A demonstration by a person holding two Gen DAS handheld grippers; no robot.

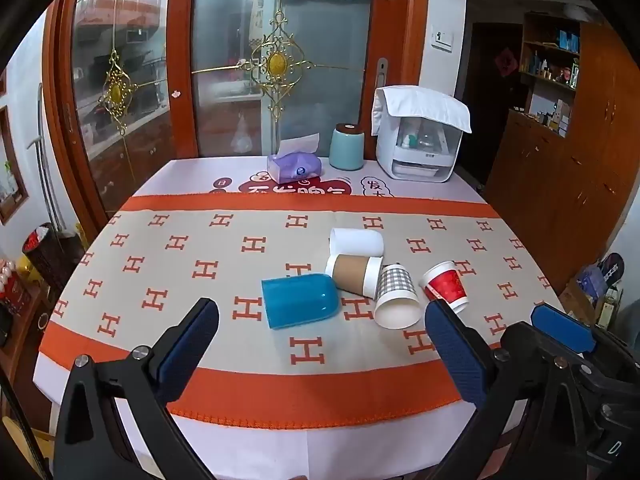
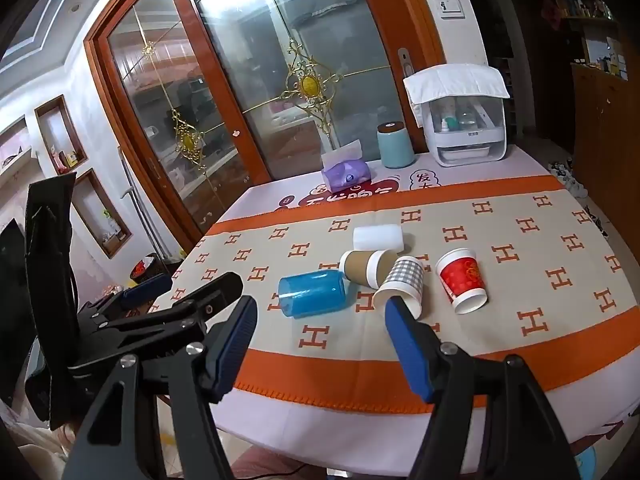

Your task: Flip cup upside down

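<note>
Several cups lie on their sides in a cluster on the patterned table runner: a blue plastic cup (image 1: 299,300) (image 2: 313,293), a brown-sleeved paper cup (image 1: 354,274) (image 2: 366,267), a grey-checked paper cup (image 1: 396,296) (image 2: 402,282), a red paper cup (image 1: 446,286) (image 2: 462,280) and a white cup (image 1: 356,242) (image 2: 378,237) behind them. My left gripper (image 1: 322,346) is open and empty, held above the near edge in front of the blue cup. My right gripper (image 2: 320,344) is open and empty, near the table's front edge; the checked cup's mouth is just past its right fingertip.
At the table's far edge stand a purple tissue pack (image 1: 294,166), a teal canister (image 1: 347,148) and a white appliance (image 1: 420,140) draped with a cloth. Glass sliding doors (image 1: 280,60) are behind. A wooden cabinet (image 1: 560,152) is on the right.
</note>
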